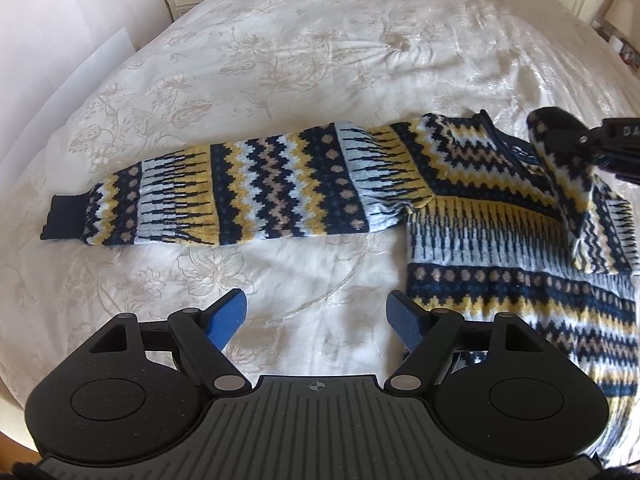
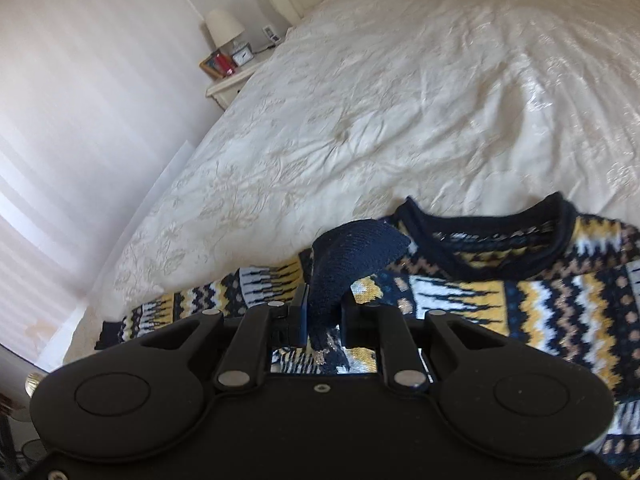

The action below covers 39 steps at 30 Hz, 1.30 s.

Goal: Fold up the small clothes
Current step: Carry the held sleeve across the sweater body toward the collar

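A patterned knit sweater (image 1: 480, 208) in navy, yellow, pale blue and tan lies on a cream floral bedspread (image 1: 280, 60). In the left wrist view its body fills the 3 to 5 o'clock part of the picture, and one sleeve (image 1: 224, 188) stretches flat from the shoulder out toward 9 o'clock, ending in a navy cuff (image 1: 66, 216) near the bed's edge. The left gripper (image 1: 316, 316) hovers over bare bedspread just below that sleeve, its blue-padded fingers (image 1: 226, 318) spread wide apart with nothing between them. At 2 o'clock in the same view the right gripper (image 1: 588, 140) holds up the other sleeve (image 1: 560, 184), which rises off the sweater's body and drapes down over it. The right wrist view shows this gripper's jaws clamped together on that sleeve's navy cuff (image 2: 352, 256), the dark ribbed fabric bunching up above the fingertips. Beyond it, toward 2 o'clock, the sweater's navy neckline (image 2: 500, 224) lies open on the bed. A bedside table (image 2: 232, 84) with a lamp (image 2: 224, 28) stands at 11 o'clock against the wall.
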Available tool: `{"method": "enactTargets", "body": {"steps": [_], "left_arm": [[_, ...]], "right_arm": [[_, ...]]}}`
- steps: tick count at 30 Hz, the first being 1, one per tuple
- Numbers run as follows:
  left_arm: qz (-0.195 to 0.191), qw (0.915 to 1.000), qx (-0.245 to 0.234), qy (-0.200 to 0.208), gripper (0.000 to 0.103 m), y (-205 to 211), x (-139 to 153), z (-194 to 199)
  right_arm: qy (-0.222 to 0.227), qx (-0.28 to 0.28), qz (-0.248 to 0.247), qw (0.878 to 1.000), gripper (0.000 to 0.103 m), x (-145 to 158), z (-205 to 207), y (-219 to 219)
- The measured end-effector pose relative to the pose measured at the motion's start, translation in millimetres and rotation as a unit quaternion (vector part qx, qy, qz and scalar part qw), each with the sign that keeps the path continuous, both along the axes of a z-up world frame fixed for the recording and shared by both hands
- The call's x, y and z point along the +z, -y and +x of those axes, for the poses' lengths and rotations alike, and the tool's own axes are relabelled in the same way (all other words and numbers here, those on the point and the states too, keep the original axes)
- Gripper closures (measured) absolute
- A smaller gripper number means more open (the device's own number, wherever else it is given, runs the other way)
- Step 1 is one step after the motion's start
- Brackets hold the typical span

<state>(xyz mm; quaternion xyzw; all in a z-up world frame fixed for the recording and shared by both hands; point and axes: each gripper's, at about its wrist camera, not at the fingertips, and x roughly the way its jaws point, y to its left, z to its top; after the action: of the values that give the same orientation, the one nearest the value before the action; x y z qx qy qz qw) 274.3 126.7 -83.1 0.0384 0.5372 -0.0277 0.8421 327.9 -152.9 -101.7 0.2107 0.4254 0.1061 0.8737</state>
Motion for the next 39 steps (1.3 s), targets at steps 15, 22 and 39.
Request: {"method": "enactTargets", "body": {"steps": [15,22,39], "left_arm": [[-0.033,0.9989,-0.029,-0.012,0.027,24.3,-23.8,25.1],[-0.025,0.9961,-0.083,-0.013,0.027,82.7,-41.3,29.2],[-0.009,0.9953,-0.095,-0.016,0.027,138.2,-56.5,26.0]], "right_arm": [[-0.054,-0.036,-0.046,0.997,0.050,-40.3,-48.8,1.8],[-0.088,-0.079,-0.090,0.989,0.049,-53.9,-86.4,63.5],[-0.107,-0.164,-0.208,0.958,0.049,-79.6,-57.4,170.2]]}}
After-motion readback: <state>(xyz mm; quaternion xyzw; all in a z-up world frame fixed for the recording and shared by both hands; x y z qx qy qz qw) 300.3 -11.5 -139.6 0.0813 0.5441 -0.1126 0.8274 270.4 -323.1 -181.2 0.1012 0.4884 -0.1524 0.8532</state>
